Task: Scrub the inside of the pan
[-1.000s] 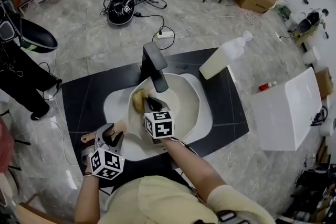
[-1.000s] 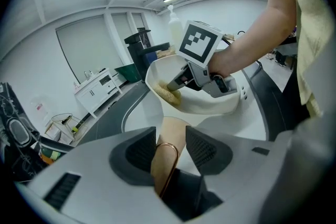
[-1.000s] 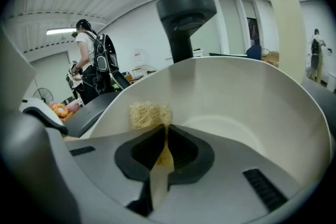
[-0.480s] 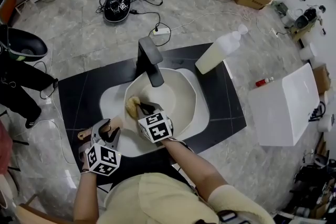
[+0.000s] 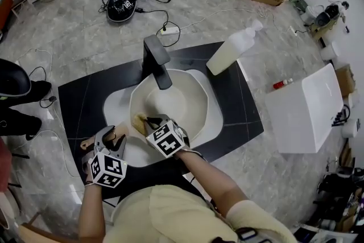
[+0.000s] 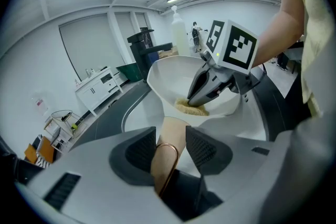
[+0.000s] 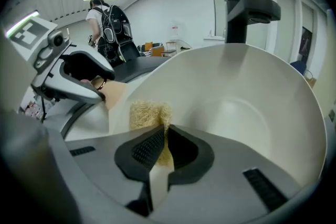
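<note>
A white pan (image 5: 177,98) rests in the sink, its pale wooden handle (image 5: 123,135) pointing near-left. My left gripper (image 5: 111,138) is shut on that handle (image 6: 169,140), the copper ring on it showing between the jaws. My right gripper (image 5: 150,121) is shut on a yellow fibrous scrub pad (image 5: 140,120) and presses it on the pan's inner wall near the handle side. In the right gripper view the pad (image 7: 147,113) sticks out past the jaws against the pan's wall (image 7: 241,97). The left gripper view shows the pad (image 6: 190,108) under the right gripper (image 6: 198,96).
A black faucet (image 5: 156,60) stands over the pan's far edge. The white basin (image 5: 115,104) sits in a black counter (image 5: 242,108). A soap bottle (image 5: 231,48) stands at the far right, a white box (image 5: 306,111) at right, cables and bags on the floor.
My right gripper has slid the scrub pad from the pan's far-left wall toward the near-left, closer to the handle. The left gripper keeps its hold on the handle.
</note>
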{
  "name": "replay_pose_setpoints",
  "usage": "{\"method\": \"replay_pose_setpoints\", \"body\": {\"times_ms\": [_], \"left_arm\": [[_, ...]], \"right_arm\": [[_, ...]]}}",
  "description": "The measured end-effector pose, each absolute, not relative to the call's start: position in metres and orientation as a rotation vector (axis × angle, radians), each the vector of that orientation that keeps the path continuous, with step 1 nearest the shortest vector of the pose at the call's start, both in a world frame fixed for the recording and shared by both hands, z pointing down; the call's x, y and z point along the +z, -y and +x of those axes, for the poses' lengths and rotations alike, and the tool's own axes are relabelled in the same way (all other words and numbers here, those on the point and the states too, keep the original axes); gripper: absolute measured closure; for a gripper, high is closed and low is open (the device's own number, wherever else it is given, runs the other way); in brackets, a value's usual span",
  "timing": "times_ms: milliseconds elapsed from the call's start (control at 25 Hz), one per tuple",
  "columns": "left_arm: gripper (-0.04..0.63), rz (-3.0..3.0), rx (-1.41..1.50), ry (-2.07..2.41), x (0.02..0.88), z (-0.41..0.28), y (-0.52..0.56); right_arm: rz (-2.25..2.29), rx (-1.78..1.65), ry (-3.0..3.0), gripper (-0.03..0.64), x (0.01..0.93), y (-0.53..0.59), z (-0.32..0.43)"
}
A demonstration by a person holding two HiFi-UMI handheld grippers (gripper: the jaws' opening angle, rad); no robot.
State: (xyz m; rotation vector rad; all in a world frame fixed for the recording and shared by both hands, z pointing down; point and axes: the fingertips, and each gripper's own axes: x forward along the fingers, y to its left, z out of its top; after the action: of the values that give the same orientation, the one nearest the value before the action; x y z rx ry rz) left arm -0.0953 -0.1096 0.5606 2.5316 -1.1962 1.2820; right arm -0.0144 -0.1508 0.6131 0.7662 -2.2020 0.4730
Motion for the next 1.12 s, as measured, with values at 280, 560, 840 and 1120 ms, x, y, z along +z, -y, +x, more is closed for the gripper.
{"method": "replay_pose_setpoints", "body": {"times_ms": [280,560,840,1120], "left_arm": [[0.417,2.528,1.278,1.190,0.561,-0.095,0.110],[0.417,2.526,1.265,1.187,0.560,-0.095,0.110],[0.417,2.523,1.259,1.194,0.560,-0.095,0.111],[0.417,2.514,1.256,1.190,0.560,-0.095,0.112]], "right_arm": [[0.572,0.395,2.137,0.584,0.618,0.126,-0.006],[0.350,0.203,1.950,0.584,0.636,0.103,0.023],[0.245,0.059,1.807,0.584,0.645,0.096,0.051],[0.171,-0.154,1.623,0.584,0.654,0.103,0.090]]}}
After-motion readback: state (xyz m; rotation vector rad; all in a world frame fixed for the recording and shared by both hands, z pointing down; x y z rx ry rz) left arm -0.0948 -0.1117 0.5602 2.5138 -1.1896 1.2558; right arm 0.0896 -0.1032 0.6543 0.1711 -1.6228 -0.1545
